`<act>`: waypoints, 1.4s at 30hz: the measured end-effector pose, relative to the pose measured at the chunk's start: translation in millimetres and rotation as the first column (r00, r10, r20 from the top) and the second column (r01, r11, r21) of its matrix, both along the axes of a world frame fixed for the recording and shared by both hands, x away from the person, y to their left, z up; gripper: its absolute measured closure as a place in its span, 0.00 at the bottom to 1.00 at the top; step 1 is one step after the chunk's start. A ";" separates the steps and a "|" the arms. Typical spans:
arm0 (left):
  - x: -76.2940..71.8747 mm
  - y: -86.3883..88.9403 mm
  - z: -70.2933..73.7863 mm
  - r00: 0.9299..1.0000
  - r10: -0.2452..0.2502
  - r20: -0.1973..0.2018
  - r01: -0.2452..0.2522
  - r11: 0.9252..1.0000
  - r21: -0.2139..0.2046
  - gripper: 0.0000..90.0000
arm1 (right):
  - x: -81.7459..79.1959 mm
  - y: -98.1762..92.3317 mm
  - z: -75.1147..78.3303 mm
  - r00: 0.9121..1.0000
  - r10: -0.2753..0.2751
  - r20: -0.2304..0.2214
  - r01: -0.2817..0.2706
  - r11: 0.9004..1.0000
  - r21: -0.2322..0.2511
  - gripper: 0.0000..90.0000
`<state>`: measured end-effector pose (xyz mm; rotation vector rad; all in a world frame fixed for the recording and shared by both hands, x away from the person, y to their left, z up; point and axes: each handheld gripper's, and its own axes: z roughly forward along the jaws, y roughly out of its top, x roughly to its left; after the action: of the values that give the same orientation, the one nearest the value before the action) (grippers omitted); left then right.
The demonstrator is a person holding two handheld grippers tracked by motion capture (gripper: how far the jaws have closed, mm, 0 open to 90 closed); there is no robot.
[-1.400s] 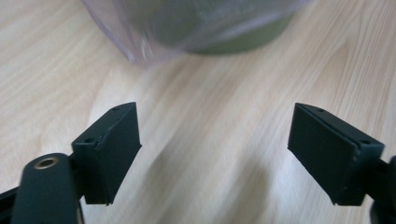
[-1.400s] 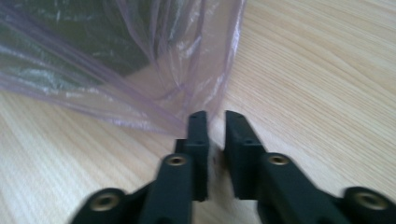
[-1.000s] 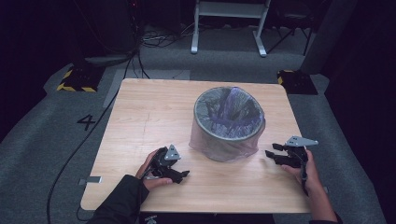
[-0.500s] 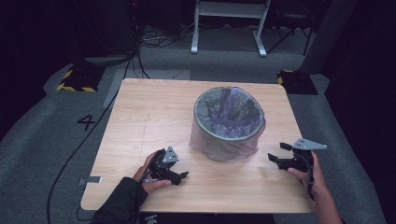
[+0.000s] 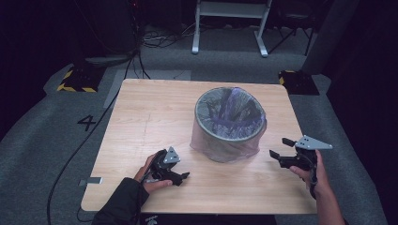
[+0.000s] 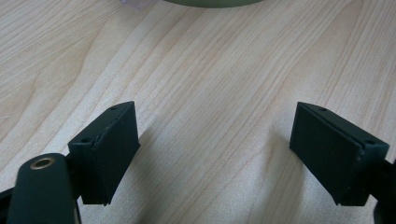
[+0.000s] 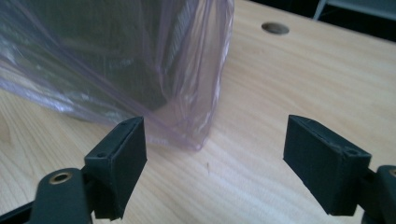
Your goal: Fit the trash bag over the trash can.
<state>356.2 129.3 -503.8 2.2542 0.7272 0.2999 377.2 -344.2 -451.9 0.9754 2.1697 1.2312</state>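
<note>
On the wooden table (image 5: 141,117), a wastebasket (image 5: 229,123) stands near the middle, its purple bag (image 7: 140,65) draped over the rim and down the sides. Both the left gripper (image 5: 180,176) and right gripper (image 5: 280,147) sit wide open and empty beside it, the right one's jaws having just spread, so the lining appears done, with perhaps only tidying left.

Bagged bin (image 5: 228,124) blocks table (image 5: 141,122) centre between my grippers; bare wood to its left, behind and along the near edge.

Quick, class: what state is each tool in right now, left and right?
Left tool: open, nothing between its jaws, above the table.
Right tool: jaws just opened, holding nothing, beside the bag-lined bin.
</note>
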 end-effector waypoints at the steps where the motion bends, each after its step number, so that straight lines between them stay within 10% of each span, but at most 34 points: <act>1: 0.1 -0.4 0.0 1.000 0.001 0.001 -0.001 1.000 0.000 0.17 | 0.0 1.2 3.0 1.000 0.005 0.006 -0.005 1.000 0.003 0.24; 16: -0.1 -1.9 0.0 1.000 0.007 -0.001 -0.007 1.000 0.000 0.17 | -0.6 11.5 44.6 0.994 0.049 0.092 -0.051 0.999 0.016 0.23; 42: 1.1 -1.1 -0.1 1.000 -0.010 -0.001 0.010 1.000 -0.001 0.17 | 8.0 26.8 73.2 0.987 0.076 0.140 -0.078 0.997 0.014 0.24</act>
<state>357.4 128.1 -503.9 2.2568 0.7170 0.2934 385.2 -317.4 -378.7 0.7946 2.1075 1.3171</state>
